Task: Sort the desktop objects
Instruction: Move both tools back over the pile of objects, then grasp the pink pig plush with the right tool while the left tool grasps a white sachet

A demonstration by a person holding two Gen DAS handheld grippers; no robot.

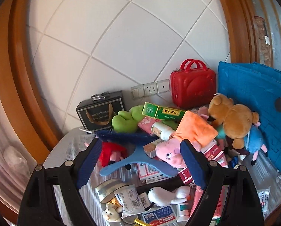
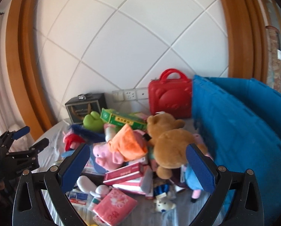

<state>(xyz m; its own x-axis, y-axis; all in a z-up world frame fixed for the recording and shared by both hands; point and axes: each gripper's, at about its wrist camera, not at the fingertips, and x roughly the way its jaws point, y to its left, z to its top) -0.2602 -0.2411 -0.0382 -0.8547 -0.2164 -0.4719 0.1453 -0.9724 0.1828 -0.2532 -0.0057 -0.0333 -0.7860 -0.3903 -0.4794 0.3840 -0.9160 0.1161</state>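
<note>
Left gripper (image 1: 138,162): its two blue pads are wide apart and nothing is between them. It hangs over the near side of the pile.
Right gripper (image 2: 138,167): its pads are wide apart too, and they hold nothing. It is above the pile, near the bear.
Pile (image 1: 159,141): toys, boxes and packets all mixed up on a grey cloth (image 1: 68,145), in front of the red case.
Red case (image 1: 193,86): stands up against the white wall at the back, with its handles on top.
Bear (image 1: 232,118): brown and soft, lying on the pile just in front of the red case, a bit to the right.
Blue crate (image 1: 253,101): right of the red case, leaning up beside the bear.
Pink pig (image 1: 170,150): in front of the red case, in the middle of the pile, with an orange dress.
Green box (image 1: 163,111): long and flat, on top of the pile, just left of the red case.
Green toy (image 1: 125,120): soft, left of the green box, farther from the red case.
Black box (image 1: 100,111): well left of the red case, by the wall.
Sockets (image 1: 150,89): on the wall, just left of the red case.
Blue hanger (image 1: 136,160): flat on the pile, in front of the red case and left of the pig.
</note>
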